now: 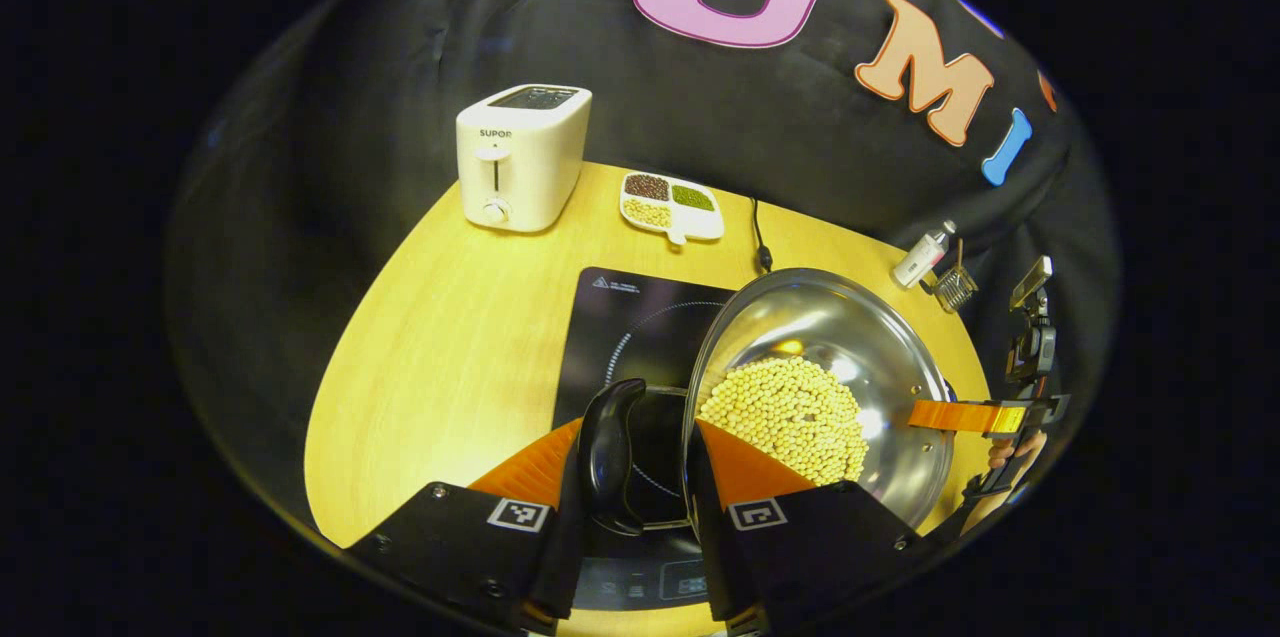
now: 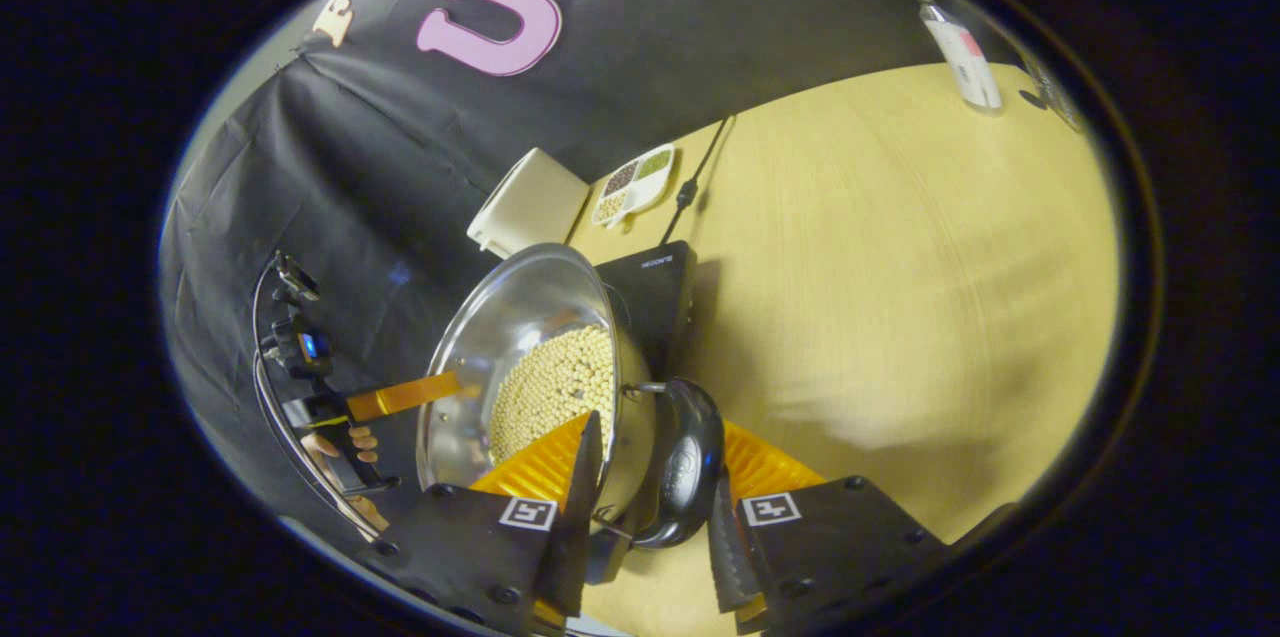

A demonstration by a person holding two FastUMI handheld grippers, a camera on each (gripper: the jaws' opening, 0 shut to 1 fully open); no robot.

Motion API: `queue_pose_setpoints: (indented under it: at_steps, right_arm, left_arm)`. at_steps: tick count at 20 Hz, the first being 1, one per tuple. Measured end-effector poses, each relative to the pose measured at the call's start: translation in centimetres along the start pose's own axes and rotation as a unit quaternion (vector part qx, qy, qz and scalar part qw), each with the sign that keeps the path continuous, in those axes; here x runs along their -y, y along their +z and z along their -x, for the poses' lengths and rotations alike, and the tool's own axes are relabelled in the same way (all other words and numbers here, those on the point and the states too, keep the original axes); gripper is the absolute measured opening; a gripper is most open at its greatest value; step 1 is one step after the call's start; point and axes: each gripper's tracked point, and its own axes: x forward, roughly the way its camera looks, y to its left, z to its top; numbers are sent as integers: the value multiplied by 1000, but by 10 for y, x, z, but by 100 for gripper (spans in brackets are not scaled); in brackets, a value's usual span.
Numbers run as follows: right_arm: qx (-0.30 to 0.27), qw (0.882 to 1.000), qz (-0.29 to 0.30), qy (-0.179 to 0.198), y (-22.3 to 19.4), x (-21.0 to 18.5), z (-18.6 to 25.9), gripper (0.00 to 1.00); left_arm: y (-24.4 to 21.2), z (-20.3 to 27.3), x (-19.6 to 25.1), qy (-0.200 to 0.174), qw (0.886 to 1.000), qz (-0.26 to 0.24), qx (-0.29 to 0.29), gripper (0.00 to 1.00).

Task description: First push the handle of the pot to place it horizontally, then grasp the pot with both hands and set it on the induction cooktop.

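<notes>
Nearest the lens in the left gripper view: my left gripper (image 1: 640,477), its two fingers either side of the pot's black side handle (image 1: 612,452). The handle fills the gap and both fingers appear pressed against it; I log this as clamped. In the right gripper view my right gripper (image 2: 650,497) brackets the opposite handle (image 2: 688,462), one finger inside the rim, the other beside the handle. Whether both press I cannot tell.

The pot (image 1: 880,337), steel, holds a layer of pale beans (image 1: 790,417). It appears lifted and tilted, with its rim over the right part of the induction cooktop (image 1: 625,317). Toaster (image 1: 522,155) and a divided bean dish (image 1: 670,199) stand well behind, on the wooden table (image 1: 440,337).

Judgement: carry-and-set phase. To do it well I should level both hands so the beans do not slide toward one wall, centre the base over the ring marked on the cooktop, lower evenly, and release only once the base sits flat.
</notes>
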Motion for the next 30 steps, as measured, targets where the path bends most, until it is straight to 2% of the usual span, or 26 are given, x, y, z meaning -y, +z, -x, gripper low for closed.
queue_pose_setpoints:
  at_steps: [2,3,9,17,21,23,24,25,26,28,30]
  right_arm:
    - [4,1000,1,7,1,-9,-9,53]
    - [8,1000,2,7,3,-12,-12,46]
    - [29,1000,7,11,13,-22,-24,46]
    - [38,999,15,21,17,-24,-22,46]
    - [33,999,8,40,18,-26,-22,46]
    - [25,998,8,57,15,-30,-25,48]
    - [25,998,12,60,15,-29,-20,56]
    - [30,998,18,60,18,-27,-18,64]
    - [40,997,28,53,22,-21,-14,73]
    - [63,996,48,38,34,-10,-7,89]
    - [86,994,63,25,45,0,4,92]
  left_arm:
    - [4,-1,-6,2,1000,-4,7,51]
    - [7,-3,-9,1,1000,-4,13,52]
    - [10,-16,-31,0,1000,-5,18,53]
    - [15,-24,-34,-1,999,-9,40,54]
    - [12,-23,-36,-2,999,4,46,60]
    - [14,-23,-44,13,998,12,61,63]
    - [14,-22,-48,19,997,19,69,75]
    - [15,-18,-53,27,996,31,78,82]
    - [12,-17,-53,25,995,44,88,99]
    - [14,-7,-53,29,992,64,105,100]
    - [23,7,-56,41,988,71,135,100]
